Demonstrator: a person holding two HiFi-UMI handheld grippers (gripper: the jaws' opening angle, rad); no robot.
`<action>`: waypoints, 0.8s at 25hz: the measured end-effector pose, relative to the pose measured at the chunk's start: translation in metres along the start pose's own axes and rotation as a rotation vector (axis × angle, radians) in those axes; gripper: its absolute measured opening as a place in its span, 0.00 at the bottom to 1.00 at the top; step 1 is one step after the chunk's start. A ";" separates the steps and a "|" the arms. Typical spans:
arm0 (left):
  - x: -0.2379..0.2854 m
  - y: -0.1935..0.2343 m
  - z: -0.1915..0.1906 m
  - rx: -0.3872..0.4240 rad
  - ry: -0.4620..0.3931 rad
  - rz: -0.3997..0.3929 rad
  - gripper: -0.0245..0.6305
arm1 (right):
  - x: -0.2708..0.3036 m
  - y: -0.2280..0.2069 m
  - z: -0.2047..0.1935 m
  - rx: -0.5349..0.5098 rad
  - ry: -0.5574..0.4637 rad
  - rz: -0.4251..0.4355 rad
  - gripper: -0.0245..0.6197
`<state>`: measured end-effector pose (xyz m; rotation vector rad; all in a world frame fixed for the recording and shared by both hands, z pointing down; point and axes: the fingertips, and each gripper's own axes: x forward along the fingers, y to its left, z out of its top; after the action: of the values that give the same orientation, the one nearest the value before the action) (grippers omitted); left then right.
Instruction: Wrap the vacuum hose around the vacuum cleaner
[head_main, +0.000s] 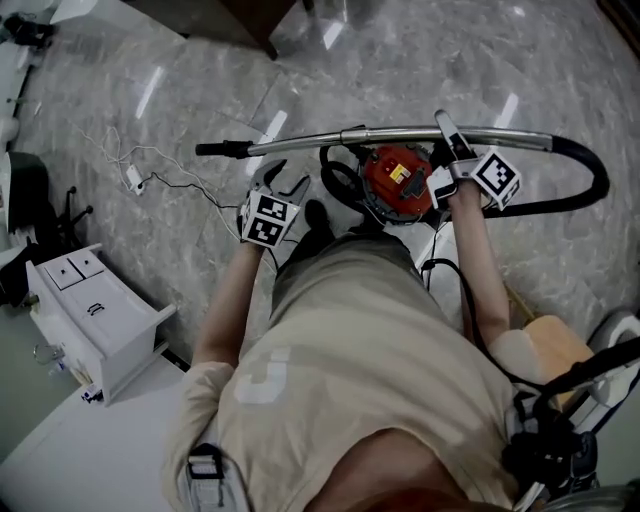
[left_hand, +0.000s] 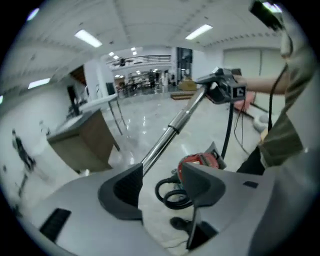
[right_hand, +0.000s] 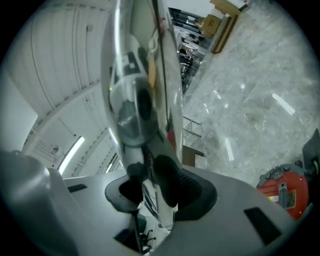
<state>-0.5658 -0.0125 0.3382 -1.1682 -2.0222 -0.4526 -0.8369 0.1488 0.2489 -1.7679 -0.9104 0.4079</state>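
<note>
The main risk lies in the right gripper (head_main: 448, 135), closed on the smooth metal tube (head_main: 380, 133) close to where the black hose (head_main: 590, 180) joins it. The tube is long and held near one end, so it could roll or slide in the pads, and its far tip could drop to the floor. The hose bows out wide to the right of the red vacuum cleaner (head_main: 398, 180), which stands on the floor just ahead of the person's feet. With nothing guiding that loop, it may spring away instead of lying round the body.

The left gripper (head_main: 283, 180) is empty, jaws apart, just short of the tube. Both arms reach down and forward, the right forearm straight, the left lower and nearer the body
</note>
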 end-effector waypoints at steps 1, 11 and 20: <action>0.008 -0.001 0.010 0.112 -0.012 0.014 0.39 | 0.003 0.008 -0.007 -0.034 0.010 0.006 0.26; 0.096 0.027 0.076 0.685 -0.016 -0.157 0.60 | 0.023 0.060 -0.032 -0.251 -0.013 -0.036 0.26; 0.135 0.046 0.016 0.739 0.056 -0.506 0.59 | 0.052 0.123 -0.090 -0.263 -0.034 -0.019 0.26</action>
<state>-0.5748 0.1003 0.4259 -0.1952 -2.1393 0.0475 -0.6968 0.1099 0.1790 -1.9939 -1.0419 0.3176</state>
